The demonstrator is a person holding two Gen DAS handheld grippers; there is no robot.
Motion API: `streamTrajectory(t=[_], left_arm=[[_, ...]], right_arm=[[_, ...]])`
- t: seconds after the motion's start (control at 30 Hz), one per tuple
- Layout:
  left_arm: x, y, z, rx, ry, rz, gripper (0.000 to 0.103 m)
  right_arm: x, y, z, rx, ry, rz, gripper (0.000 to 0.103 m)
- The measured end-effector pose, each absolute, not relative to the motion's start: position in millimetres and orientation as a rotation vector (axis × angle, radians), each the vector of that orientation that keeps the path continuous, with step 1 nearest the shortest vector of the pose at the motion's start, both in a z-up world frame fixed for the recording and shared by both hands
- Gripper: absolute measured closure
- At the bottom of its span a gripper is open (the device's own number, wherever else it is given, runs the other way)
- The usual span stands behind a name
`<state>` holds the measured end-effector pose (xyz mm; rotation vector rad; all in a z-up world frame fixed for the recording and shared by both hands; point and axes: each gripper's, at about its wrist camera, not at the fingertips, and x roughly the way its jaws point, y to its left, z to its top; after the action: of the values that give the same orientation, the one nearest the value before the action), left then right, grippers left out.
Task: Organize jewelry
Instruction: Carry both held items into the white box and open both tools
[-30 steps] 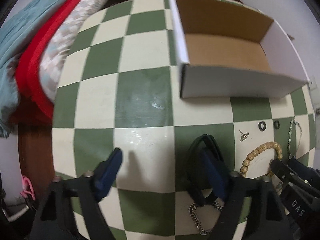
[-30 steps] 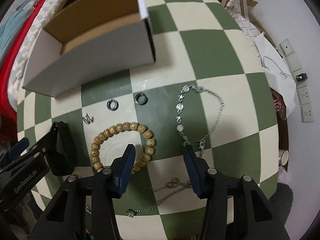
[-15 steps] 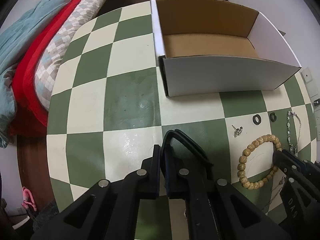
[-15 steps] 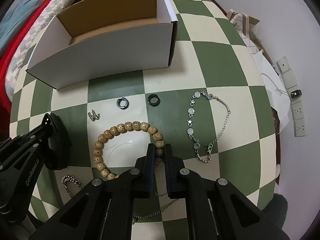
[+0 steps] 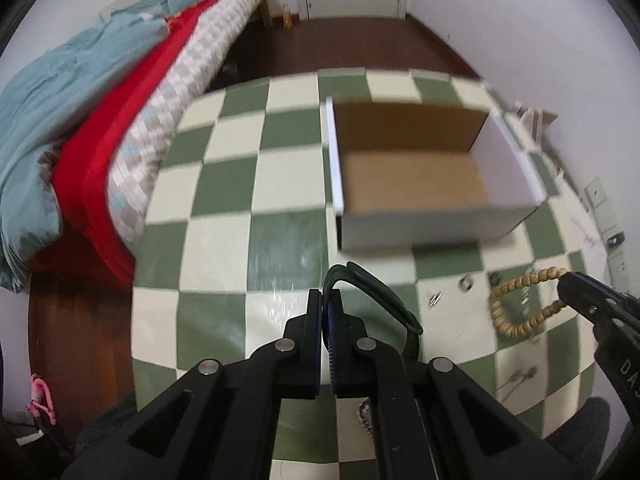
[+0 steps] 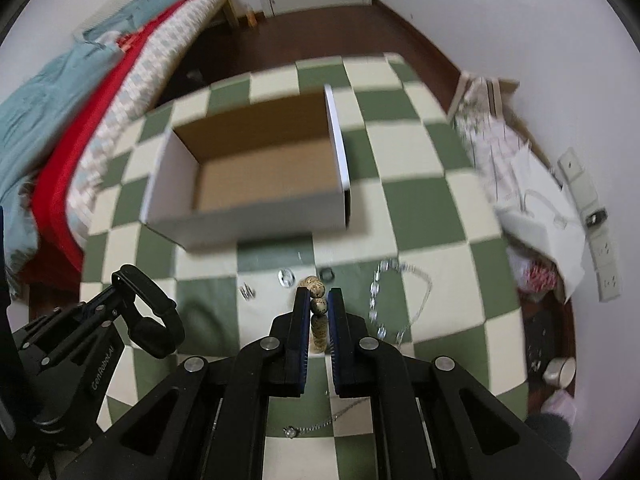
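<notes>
Wooden bead bracelet [image 6: 319,307] clamped between the right gripper [image 6: 319,300] jaws, hanging clear of the checked tabletop [image 6: 424,208]. Black band [image 5: 376,300] pinched in the left gripper [image 5: 325,304], jaws pressed together on it, also lifted. Ahead of both jaws: open cardboard box [image 6: 256,184], nothing visible inside. Two small rings [image 6: 286,277], silver chain bracelet [image 6: 396,296] lie between jaws and box.
</notes>
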<state>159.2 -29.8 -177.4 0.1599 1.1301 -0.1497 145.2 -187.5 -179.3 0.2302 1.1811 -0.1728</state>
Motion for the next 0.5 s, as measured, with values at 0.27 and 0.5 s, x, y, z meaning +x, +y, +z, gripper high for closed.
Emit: streamTrajectory(t=[0.27, 0.5], left_arm=[[184, -35, -117, 0.108, 1.006, -0.164, 0.103], [218, -41, -96, 0.079, 0.961, -0.168, 0.103]], right_arm=[[178, -198, -114, 0.170, 1.057, -0.144, 0.094], [218, -197, -80, 0.117, 0.990, -0.143, 0.094]])
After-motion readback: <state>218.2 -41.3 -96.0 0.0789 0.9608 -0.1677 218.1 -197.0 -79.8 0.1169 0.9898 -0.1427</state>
